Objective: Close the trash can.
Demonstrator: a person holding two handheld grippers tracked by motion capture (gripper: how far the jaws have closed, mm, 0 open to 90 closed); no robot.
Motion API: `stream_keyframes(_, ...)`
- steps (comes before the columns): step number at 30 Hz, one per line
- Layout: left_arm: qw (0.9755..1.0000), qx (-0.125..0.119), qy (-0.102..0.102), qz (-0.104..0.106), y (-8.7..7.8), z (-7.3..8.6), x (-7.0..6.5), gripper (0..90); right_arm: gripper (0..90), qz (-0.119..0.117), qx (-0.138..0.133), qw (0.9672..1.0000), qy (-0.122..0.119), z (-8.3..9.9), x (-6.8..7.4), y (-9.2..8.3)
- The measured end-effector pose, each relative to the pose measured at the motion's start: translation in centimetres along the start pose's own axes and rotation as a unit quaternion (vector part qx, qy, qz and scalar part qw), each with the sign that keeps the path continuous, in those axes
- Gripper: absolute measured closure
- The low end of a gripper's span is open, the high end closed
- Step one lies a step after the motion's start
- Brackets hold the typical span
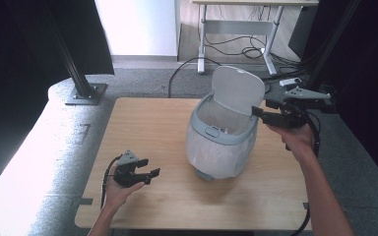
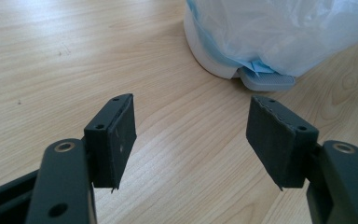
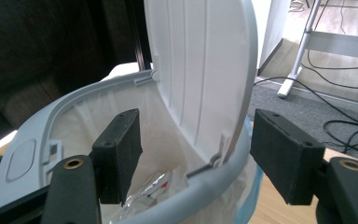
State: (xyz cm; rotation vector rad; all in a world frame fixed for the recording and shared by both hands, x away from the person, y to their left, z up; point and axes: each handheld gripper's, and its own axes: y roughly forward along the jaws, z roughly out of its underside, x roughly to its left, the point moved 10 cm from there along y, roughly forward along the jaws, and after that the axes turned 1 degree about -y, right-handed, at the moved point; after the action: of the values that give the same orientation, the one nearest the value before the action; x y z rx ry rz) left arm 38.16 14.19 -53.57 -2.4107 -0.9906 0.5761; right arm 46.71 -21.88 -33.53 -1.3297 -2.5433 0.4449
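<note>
Right now the small lidded bin (image 1: 221, 135) is standing near the middle of the wooden table (image 1: 147, 123), its lid (image 1: 238, 91) tilted up and a white plastic liner (image 1: 216, 152) hanging over its sides. At its right rim the right gripper (image 1: 260, 109) is hovering with jaws spread, gripping nothing. Toward the near left, the left gripper (image 1: 150, 175) is idling above the table, jaws likewise spread, well apart from the bin.

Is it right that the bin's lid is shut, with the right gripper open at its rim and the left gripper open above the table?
Not quite: the lid of the bin stands open, as the high view shows. The right gripper is open at the rim, the left gripper open above the table.
</note>
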Motion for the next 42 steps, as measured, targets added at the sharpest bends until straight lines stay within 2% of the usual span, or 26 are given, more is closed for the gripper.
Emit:
stream_keyframes(7, 1.0000, 0.001, -0.009, 0.004, 0.2, 0.2, 0.2, 33.4, 32.5, 0.003, -0.007, 0.9999, 0.008, -1.8, -0.7, 0.6)
stream_keyframes(12, 1.0000, 0.004, -0.007, 0.005, 0.3, 0.4, 0.1, 33.3, 32.3, -0.014, -0.022, 0.9996, 0.009, -3.6, 0.0, 0.8)
stream_keyframes(15, 1.0000, 0.005, -0.007, 0.006, 0.3, 0.4, 0.0, 33.4, 32.0, -0.004, -0.016, 0.9999, 0.001, -3.8, 0.1, 1.1)
stream_keyframes(19, 0.9999, 0.006, -0.006, 0.006, 0.4, 0.4, 0.0, 33.4, 32.8, -0.012, -0.018, 0.9998, -0.001, -3.7, 0.4, 1.0)
stream_keyframes(27, 1.0000, 0.004, -0.001, 0.006, 0.4, 0.4, -0.2, 33.7, 32.7, -0.059, -0.014, 0.9981, -0.014, -2.3, 3.0, 0.4)
stream_keyframes(33, 1.0000, 0.004, 0.002, 0.008, 0.4, 0.4, -0.5, 33.7, 31.5, -0.103, 0.003, 0.9944, -0.026, -0.1, 5.7, 0.9)
stream_keyframes(35, 0.9999, 0.006, 0.003, 0.008, 0.4, 0.5, -0.5, 33.7, 30.9, -0.107, 0.010, 0.9939, -0.025, 0.5, 6.1, 1.2)
stream_keyframes(39, 0.9999, 0.009, 0.002, 0.008, 0.5, 0.7, -0.4, 33.6, 31.2, -0.125, 0.024, 0.9918, -0.007, 1.3, 6.7, 2.1)
stream_keyframes(42, 0.9999, 0.010, 0.002, 0.008, 0.6, 0.7, -0.4, 33.7, 32.0, -0.118, 0.038, 0.9923, -0.008, 1.9, 6.9, 3.0)
